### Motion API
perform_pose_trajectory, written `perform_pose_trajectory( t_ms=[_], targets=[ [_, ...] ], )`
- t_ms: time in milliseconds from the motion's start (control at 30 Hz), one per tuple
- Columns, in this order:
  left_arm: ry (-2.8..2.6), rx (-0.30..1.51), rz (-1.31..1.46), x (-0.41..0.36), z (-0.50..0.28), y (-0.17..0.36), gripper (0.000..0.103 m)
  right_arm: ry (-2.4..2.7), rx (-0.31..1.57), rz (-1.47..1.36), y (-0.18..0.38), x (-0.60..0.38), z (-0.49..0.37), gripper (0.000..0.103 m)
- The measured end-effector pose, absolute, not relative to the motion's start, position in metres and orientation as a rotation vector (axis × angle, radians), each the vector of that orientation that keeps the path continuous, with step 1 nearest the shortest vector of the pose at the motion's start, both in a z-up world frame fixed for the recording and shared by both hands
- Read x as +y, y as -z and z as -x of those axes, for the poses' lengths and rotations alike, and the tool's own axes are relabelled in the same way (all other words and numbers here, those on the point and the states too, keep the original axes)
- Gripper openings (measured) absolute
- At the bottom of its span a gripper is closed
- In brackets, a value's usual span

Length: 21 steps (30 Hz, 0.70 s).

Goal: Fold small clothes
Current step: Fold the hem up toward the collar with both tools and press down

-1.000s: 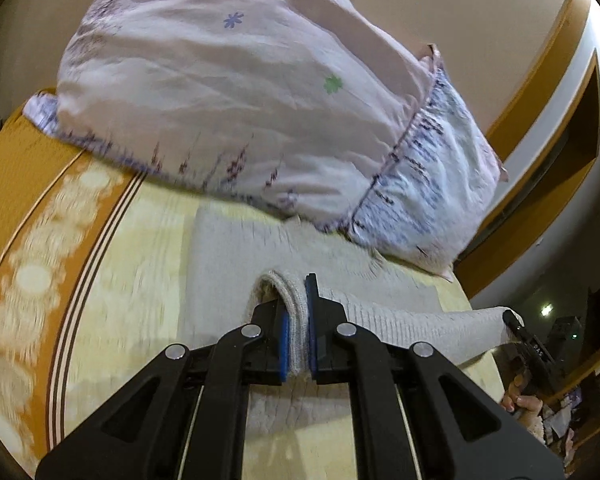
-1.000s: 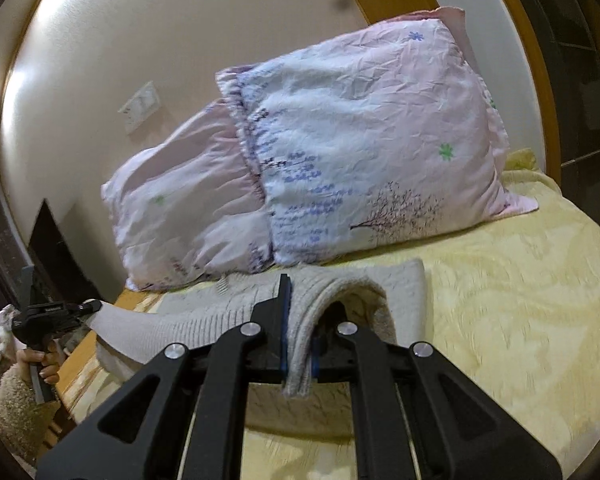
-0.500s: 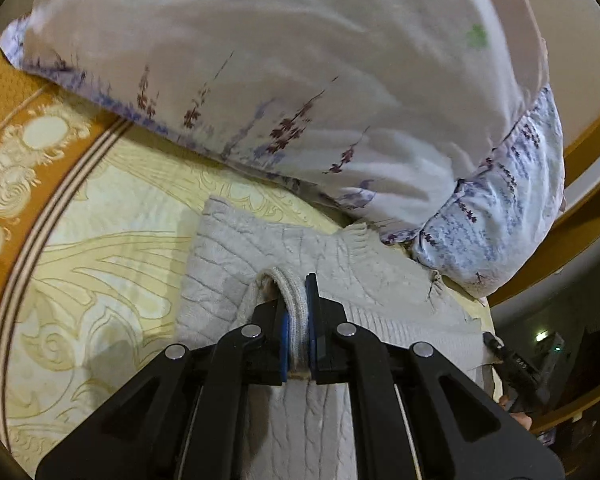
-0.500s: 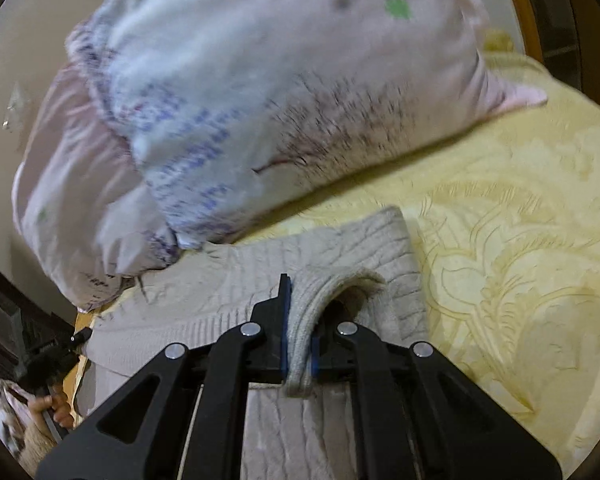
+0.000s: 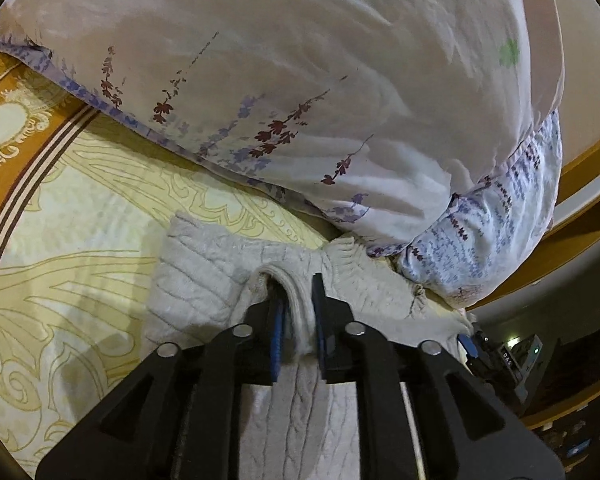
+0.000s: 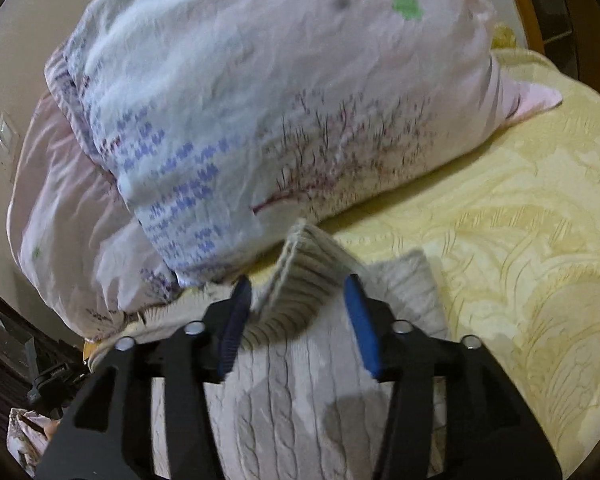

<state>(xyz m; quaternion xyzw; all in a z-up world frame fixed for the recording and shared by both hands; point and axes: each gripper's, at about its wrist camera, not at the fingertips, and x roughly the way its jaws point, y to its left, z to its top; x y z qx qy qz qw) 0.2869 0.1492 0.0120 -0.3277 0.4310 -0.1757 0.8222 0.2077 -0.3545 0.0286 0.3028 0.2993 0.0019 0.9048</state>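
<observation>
A light grey cable-knit sweater [image 5: 204,280] lies on the yellow bedspread [image 5: 80,240] just in front of the pillows, its lower part folded up over itself. My left gripper [image 5: 295,286] has its jaws opening. A fold of the ribbed hem [image 5: 300,312] stands between the blue pads, with a dark gap at the left pad. In the right wrist view the sweater [image 6: 300,380] lies under my right gripper [image 6: 298,280], whose jaws are opening wide. The ribbed hem [image 6: 296,308] stands loose between them, not pinched.
Two pale pink flowered pillows [image 5: 300,80] [image 6: 260,100] lean close behind the sweater. An orange patterned border [image 5: 20,160] runs along the bedspread's left side. A wooden headboard [image 5: 580,168] is at the right. Bare bedspread [image 6: 520,240] stretches to the right.
Both grippers carried the hem forward and down towards the pillows, laying it over the sweater. Both were shut on the hem; now their jaws have parted, the right one wider.
</observation>
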Motion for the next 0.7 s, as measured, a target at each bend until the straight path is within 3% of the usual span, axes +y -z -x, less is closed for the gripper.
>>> perform_pose_trajectory(
  t_ms=[67,133,200,267,433,567,700],
  targets=[
    [0.388,0.906,0.713,0.152,-0.284,-0.014,0.037,0.007,0.605,-0.616,-0.033,-0.359,-0.197,0.054],
    [0.362,0.864,0.698,0.158,-0.276,-0.022,0.071,0.027,0.607,-0.602,-0.034,-0.364,-0.186,0.054],
    [0.313,0.829,0.658,0.165,-0.267,-0.032,0.080,0.050,0.617,-0.576,-0.034,-0.370,-0.170,0.054],
    [0.316,0.817,0.623,0.171,-0.257,-0.038,0.079,0.054,0.632,-0.561,-0.031,-0.375,-0.153,0.050],
    [0.314,0.856,0.527,0.174,-0.229,-0.038,0.056,0.036,0.662,-0.488,-0.025,-0.368,-0.119,0.046],
    [0.310,0.896,0.472,0.170,-0.205,-0.029,0.051,0.018,0.696,-0.410,-0.021,-0.352,-0.105,0.046],
    [0.318,0.891,0.417,0.164,-0.187,-0.026,0.046,0.017,0.733,-0.357,-0.015,-0.341,-0.103,0.037]
  ],
)
